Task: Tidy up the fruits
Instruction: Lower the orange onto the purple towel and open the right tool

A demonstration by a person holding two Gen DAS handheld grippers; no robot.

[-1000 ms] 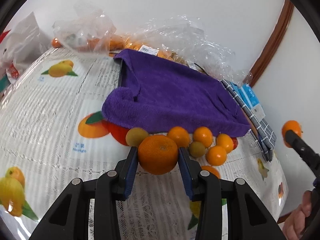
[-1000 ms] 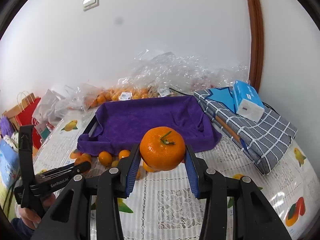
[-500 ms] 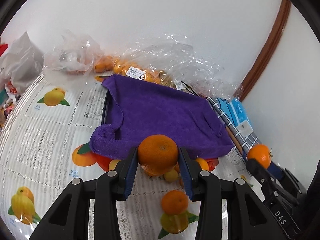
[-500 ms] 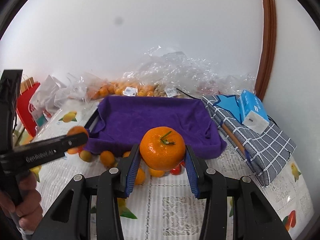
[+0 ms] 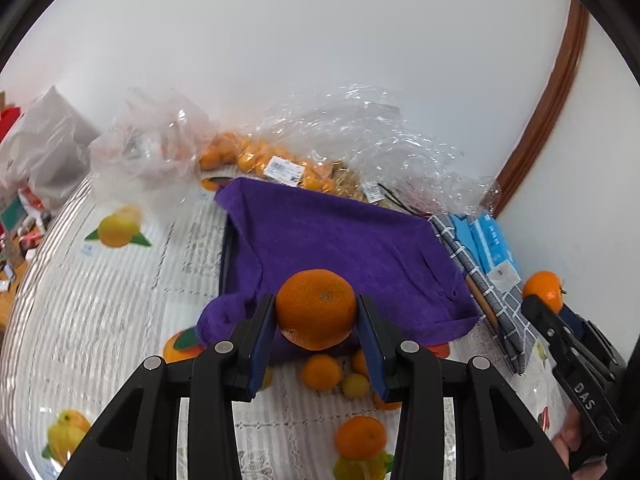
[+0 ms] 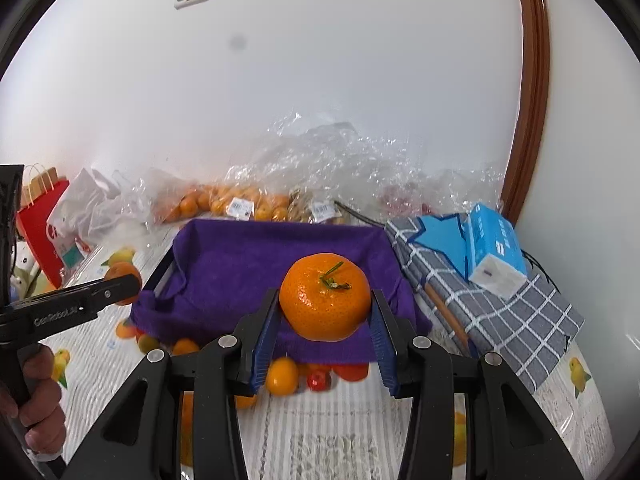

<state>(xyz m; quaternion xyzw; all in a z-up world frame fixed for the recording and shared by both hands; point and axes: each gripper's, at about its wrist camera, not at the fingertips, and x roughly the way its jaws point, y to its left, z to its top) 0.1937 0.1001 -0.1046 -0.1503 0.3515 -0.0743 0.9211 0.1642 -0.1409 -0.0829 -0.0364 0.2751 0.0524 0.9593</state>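
Note:
My left gripper (image 5: 316, 338) is shut on an orange (image 5: 316, 309) and holds it above the near edge of a tray lined with a purple towel (image 5: 340, 248). My right gripper (image 6: 325, 334) is shut on another orange (image 6: 325, 297), stem up, also above the near edge of the purple towel (image 6: 260, 256). Several small oranges and greenish fruits (image 5: 322, 372) lie loose on the tablecloth in front of the tray; they also show in the right wrist view (image 6: 282, 376). The right gripper with its orange shows in the left wrist view (image 5: 544, 290).
Clear plastic bags of small oranges (image 6: 224, 204) lie behind the tray against the wall. A checked grey cloth (image 6: 500, 312) with a blue tissue pack (image 6: 494, 252) lies right of the tray. A red paper bag (image 6: 40, 216) and white bags stand at the far left.
Both grippers have risen and moved toward the tray with their oranges. The loose fruits now lie lower in both views.

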